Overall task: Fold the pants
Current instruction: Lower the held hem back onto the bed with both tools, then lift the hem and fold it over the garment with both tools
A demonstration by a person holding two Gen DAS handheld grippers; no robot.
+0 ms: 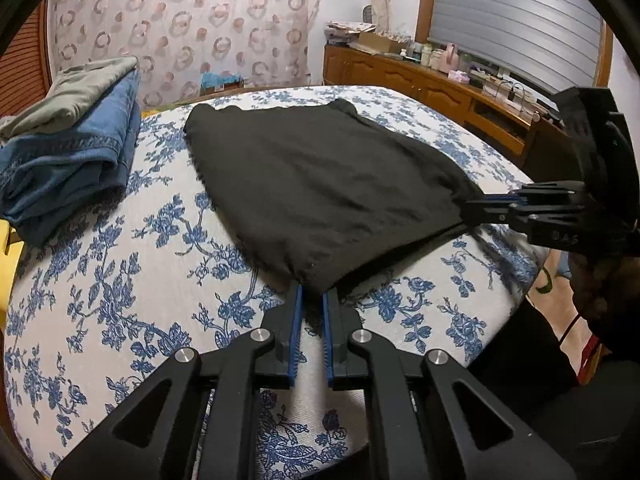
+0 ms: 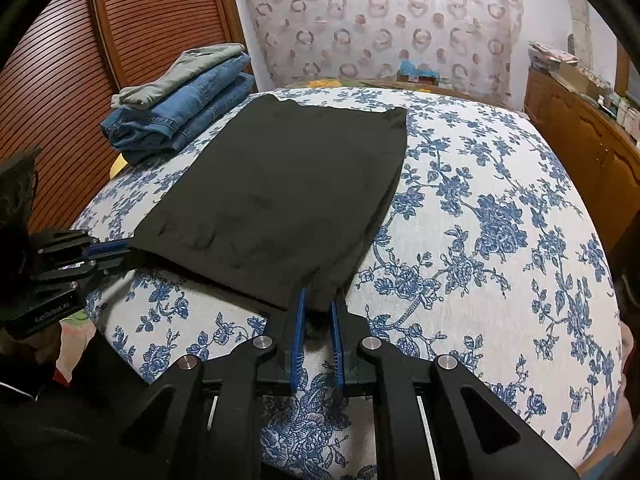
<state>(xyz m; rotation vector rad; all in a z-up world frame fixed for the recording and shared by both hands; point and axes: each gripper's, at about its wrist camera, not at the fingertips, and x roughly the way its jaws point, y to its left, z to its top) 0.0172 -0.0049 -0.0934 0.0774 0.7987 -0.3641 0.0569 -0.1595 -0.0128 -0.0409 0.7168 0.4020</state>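
Black pants (image 1: 320, 184) lie folded flat on a bed with a blue-flowered white cover (image 1: 132, 280). My left gripper (image 1: 311, 296) is shut on the near left corner of the pants. My right gripper (image 2: 318, 302) is shut on the near right corner of the pants (image 2: 288, 184). Each gripper shows in the other's view: the right one at the right edge of the left wrist view (image 1: 476, 210), the left one at the left edge of the right wrist view (image 2: 120, 250). The near edge of the pants stretches between them.
A stack of folded jeans with a grey garment on top (image 1: 68, 140) sits at the far left of the bed (image 2: 180, 104). A wooden louvred door (image 2: 100, 40) stands left. A wooden sideboard with clutter (image 1: 440, 84) runs along the right.
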